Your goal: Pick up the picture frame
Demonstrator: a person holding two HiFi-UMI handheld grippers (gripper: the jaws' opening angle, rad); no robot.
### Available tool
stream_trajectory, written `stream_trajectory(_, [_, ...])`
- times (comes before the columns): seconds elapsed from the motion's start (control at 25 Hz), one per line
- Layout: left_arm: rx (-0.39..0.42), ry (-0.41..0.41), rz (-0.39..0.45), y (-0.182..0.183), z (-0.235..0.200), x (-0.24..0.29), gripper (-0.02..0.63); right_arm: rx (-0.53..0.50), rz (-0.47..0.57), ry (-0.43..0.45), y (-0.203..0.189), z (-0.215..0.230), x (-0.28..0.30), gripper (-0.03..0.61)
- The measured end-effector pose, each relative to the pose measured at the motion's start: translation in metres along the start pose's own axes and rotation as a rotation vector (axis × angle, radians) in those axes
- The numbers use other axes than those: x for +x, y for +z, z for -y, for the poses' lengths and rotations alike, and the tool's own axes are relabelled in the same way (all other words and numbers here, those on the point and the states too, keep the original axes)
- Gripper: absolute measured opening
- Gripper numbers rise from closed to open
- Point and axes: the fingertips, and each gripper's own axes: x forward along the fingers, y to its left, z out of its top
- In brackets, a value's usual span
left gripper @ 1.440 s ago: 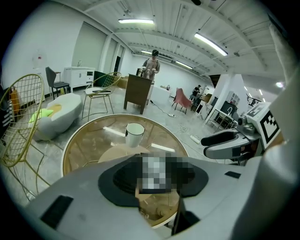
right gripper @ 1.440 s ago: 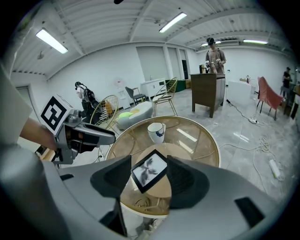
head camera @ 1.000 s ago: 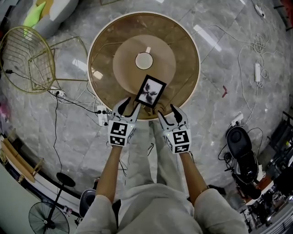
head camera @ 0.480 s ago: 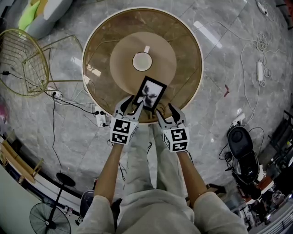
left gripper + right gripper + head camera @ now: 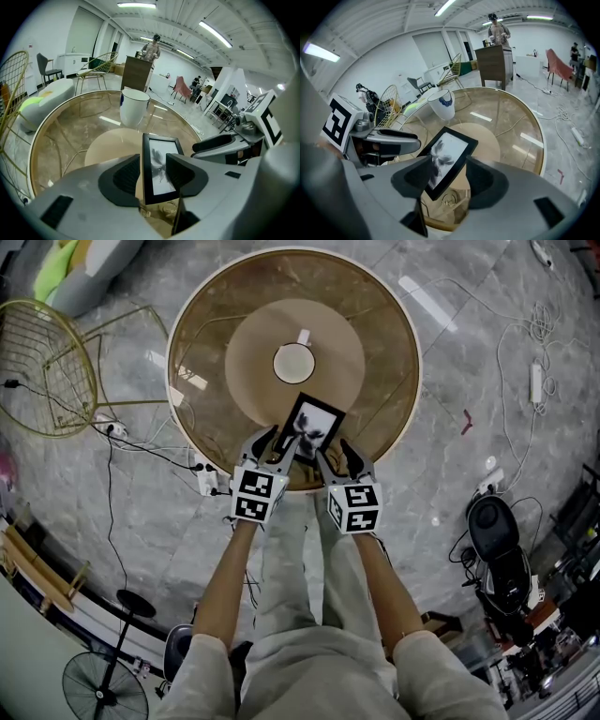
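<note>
The black picture frame (image 5: 310, 427) with a grey flower print lies flat on the round glass table (image 5: 216, 324), close to its near rim. My left gripper (image 5: 269, 444) is at the frame's near-left corner, with its jaws open. In the left gripper view the frame (image 5: 159, 164) runs lengthwise between and beyond the jaws of that gripper (image 5: 153, 171). My right gripper (image 5: 336, 454) is at the near-right corner, also open. The right gripper view shows the frame (image 5: 447, 157) slanting across the gap of that gripper (image 5: 449, 176). Neither gripper is shut on the frame.
A white cup (image 5: 293, 363) stands at the table's centre, beyond the frame. A gold wire chair (image 5: 47, 362) is at the left. Cables and a power strip (image 5: 208, 482) lie on the floor by the table. A person (image 5: 497, 28) stands at a cabinet far back.
Both grippers have moved forward and closer together, up to the frame's near corners. The frame has stayed where it lay.
</note>
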Motion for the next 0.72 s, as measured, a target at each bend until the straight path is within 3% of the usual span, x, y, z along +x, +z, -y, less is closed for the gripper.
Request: stream_trajectory(0.72, [-0.018, -0.004, -0.105, -0.002, -0.002, 0.030, 0.173, 0.110, -0.129, -0.055, -0.013, 0.016, 0.027, 0.209])
